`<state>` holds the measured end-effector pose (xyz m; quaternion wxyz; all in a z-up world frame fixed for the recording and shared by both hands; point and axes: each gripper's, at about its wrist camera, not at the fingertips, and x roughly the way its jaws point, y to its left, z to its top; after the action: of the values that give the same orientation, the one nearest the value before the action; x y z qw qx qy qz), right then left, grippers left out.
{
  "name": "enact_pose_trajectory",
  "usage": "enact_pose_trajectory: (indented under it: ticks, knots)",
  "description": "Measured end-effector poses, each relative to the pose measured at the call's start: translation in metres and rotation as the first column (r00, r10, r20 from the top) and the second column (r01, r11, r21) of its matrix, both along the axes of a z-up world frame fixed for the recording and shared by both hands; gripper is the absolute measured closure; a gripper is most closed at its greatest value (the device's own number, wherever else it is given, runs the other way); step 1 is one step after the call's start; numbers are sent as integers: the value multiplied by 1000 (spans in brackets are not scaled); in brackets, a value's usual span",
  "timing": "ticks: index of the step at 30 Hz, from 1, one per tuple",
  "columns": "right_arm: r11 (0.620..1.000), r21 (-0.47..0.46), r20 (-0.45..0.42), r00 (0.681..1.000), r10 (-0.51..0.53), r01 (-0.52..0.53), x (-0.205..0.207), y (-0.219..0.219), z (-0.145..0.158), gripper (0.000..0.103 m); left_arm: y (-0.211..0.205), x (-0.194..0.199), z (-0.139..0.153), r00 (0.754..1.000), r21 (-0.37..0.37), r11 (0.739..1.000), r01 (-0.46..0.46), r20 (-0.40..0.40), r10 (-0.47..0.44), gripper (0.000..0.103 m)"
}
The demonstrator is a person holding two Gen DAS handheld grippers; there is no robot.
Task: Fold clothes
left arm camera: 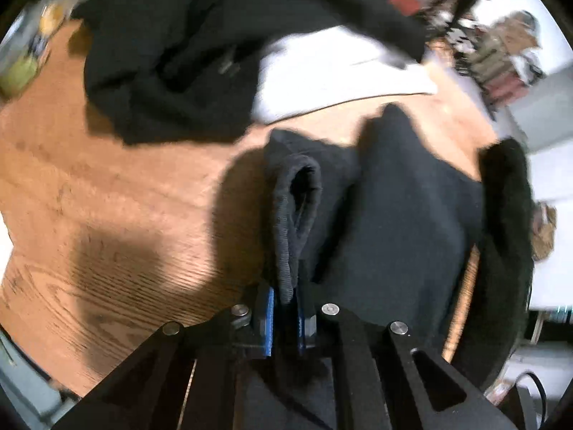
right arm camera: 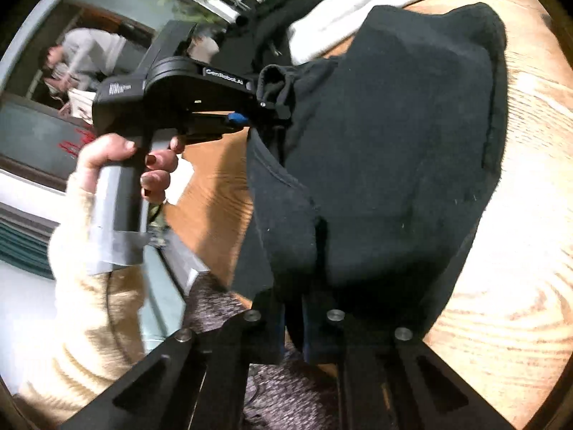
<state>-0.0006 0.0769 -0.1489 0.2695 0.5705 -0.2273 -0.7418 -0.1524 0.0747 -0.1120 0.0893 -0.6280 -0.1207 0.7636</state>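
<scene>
**Both tools clamped on the dark garment**

The left tool pinches a ribbed hem of the dark garment, which lies on the wooden counter. The right tool is clamped on another edge of the same cloth near the counter's rim. A hand grips the left tool's handle. Behind, a black pile rests beside white cloth.

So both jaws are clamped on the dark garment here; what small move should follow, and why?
Probably lift both edges together and carry them across to make a fold. The left gripper pinches a ribbed hem of the dark garment, the right gripper grips another edge, and the cloth lies bunched on the wooden table.
</scene>
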Motion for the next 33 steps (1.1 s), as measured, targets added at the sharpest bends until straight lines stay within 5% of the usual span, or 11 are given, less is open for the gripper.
enact_pose_trajectory:
  ticks: [3, 7, 11, 14, 16, 19, 24, 28, 33]
  knots:
    - [1000, -6, -13, 1000, -5, 4, 15, 9, 6, 96, 29, 12, 30, 989, -16, 992, 122, -85, -123, 94]
    - [999, 20, 18, 999, -29, 29, 36, 24, -2, 95, 76, 28, 50, 945, -57, 956, 287, -149, -293, 94]
    - [993, 59, 94, 990, -106, 100, 52, 43, -27, 93, 109, 31, 24, 918, -96, 922, 374, -102, -383, 94]
    - [986, 71, 145, 977, -158, 149, 53, 55, -41, 83, 130, 23, -10, 918, -132, 912, 389, -33, -396, 92]
    - [983, 58, 158, 971, -179, 172, 53, 66, -38, 70, 136, 22, -24, 917, -132, 909, 396, 2, -399, 81]
    - [976, 100, 147, 967, -209, 196, 55, 84, -28, 59, 131, 24, -24, 912, -49, 911, 410, 0, -411, 54]
    - [939, 183, 46, 952, -304, 291, 43, 121, -2, 51, 97, 43, 10, 913, 107, 909, 404, -117, -392, 39]
    - [916, 197, -39, 937, -348, 349, 26, 140, 19, 51, 65, 71, 20, 915, 8, 925, 379, -151, -374, 36]
    - [936, 150, -116, 946, -303, 319, -18, 125, 37, 51, 61, 106, -7, 905, -111, 905, 410, -73, -419, 45]
